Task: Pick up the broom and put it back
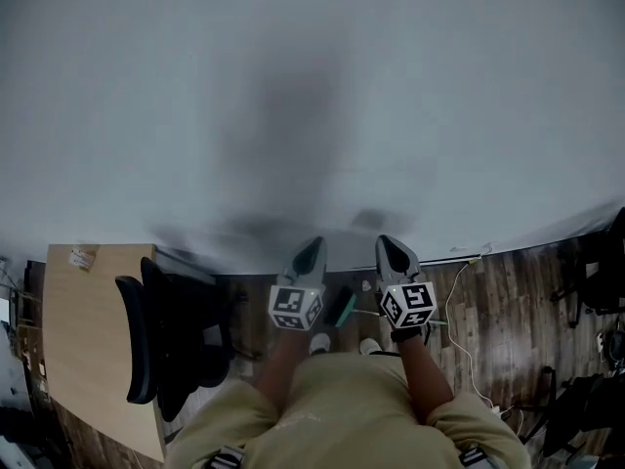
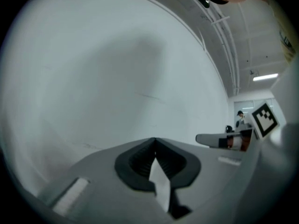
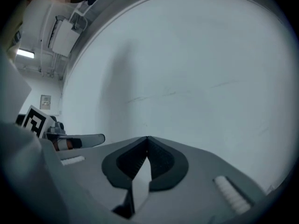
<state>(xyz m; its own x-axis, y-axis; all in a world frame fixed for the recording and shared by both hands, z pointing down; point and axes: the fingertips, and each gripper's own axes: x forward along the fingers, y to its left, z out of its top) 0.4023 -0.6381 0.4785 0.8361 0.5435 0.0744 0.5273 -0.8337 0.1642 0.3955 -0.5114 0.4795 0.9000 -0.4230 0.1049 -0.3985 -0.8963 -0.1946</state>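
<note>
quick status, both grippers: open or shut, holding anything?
Left gripper: shut, nothing between the jaws.
Right gripper: shut, nothing between the jaws.

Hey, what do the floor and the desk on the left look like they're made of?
The floor looks like dark wood or wood-look planks, judging by its long seamed boards. The desk looks like pale matte wood laminate, judging by its even tan top; real wood is possible.
</note>
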